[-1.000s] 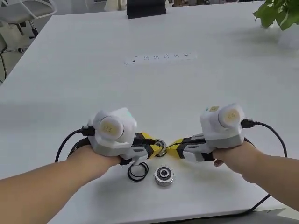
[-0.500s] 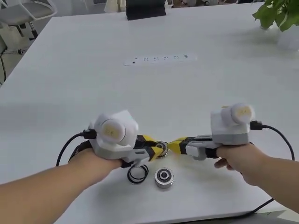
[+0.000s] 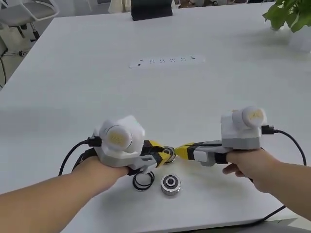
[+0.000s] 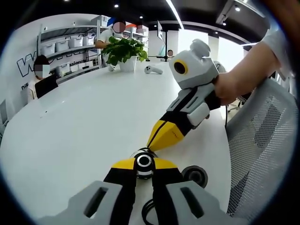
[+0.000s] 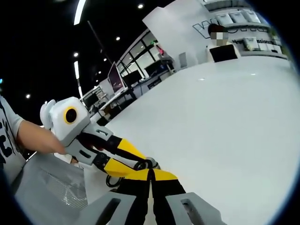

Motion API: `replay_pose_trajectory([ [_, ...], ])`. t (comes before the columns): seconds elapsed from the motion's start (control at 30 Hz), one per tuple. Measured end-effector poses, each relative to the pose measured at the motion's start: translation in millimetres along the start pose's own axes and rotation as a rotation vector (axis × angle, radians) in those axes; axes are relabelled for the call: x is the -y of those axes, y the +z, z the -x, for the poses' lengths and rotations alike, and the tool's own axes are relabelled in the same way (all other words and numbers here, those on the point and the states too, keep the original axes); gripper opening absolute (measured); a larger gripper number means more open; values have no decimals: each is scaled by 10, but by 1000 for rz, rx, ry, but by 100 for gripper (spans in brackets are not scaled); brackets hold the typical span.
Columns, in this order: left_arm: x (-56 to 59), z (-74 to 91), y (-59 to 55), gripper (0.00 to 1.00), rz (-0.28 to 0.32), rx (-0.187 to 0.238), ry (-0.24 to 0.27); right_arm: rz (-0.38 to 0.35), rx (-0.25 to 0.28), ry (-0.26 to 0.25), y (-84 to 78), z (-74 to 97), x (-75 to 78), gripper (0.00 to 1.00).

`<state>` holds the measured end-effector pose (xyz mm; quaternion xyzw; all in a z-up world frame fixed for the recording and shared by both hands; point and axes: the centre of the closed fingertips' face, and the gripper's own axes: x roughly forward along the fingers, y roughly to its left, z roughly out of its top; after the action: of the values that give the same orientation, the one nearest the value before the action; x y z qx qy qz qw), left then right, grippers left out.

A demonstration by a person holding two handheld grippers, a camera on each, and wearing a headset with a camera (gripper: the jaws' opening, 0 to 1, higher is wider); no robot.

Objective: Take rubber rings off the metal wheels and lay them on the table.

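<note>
Your left gripper (image 3: pixel 161 155) has its yellow tips clamped on a metal wheel (image 4: pixel 144 161), one tip on each side of it. It holds the wheel low over the near edge of the table (image 3: pixel 146 97); you cannot tell whether the wheel touches the surface. Your right gripper (image 3: pixel 179 151) comes in from 3 o'clock with its tips pressed together, and their point sits against the wheel's rim. Whether any rubber is caught between those tips cannot be told.

Against the picture from a second ago, your right hand and the gripper's body have slid out toward 3 o'clock and a little lower, so that gripper now reaches in from farther out. Its tips are at the wheel as before. Since half a second ago there is almost no change. Your left gripper has hardly shifted over the whole second, and its hold on the wheel is the same.

Two black rubber rings (image 3: pixel 143 179) lie overlapping on the table at 7 o'clock from the held wheel, just under your left gripper. A second wheel (image 3: pixel 170 183) lies flat at 6 o'clock, just beside the rings. Neither has moved.

A white power strip (image 3: pixel 165 60) lies well away at 12 o'clock, and a green plant (image 3: pixel 289 14) stands at about 1 o'clock.
</note>
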<state>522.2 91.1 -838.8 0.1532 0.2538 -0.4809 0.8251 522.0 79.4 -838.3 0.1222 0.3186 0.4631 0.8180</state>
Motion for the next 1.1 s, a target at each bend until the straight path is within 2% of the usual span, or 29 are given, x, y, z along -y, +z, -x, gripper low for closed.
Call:
replay_pose_trajectory([
  [0.33, 10, -4, 1, 7, 4, -2, 0, 18, -7, 31, -1, -34, -95, 0],
  [0.7, 17, -14, 4, 8, -1, -1, 1, -24, 6, 72, 6, -33, -158, 0],
  [1.1, 18, -8, 6, 8, -1, 6, 2, -37, 15, 108, 12, -8, -210, 0],
])
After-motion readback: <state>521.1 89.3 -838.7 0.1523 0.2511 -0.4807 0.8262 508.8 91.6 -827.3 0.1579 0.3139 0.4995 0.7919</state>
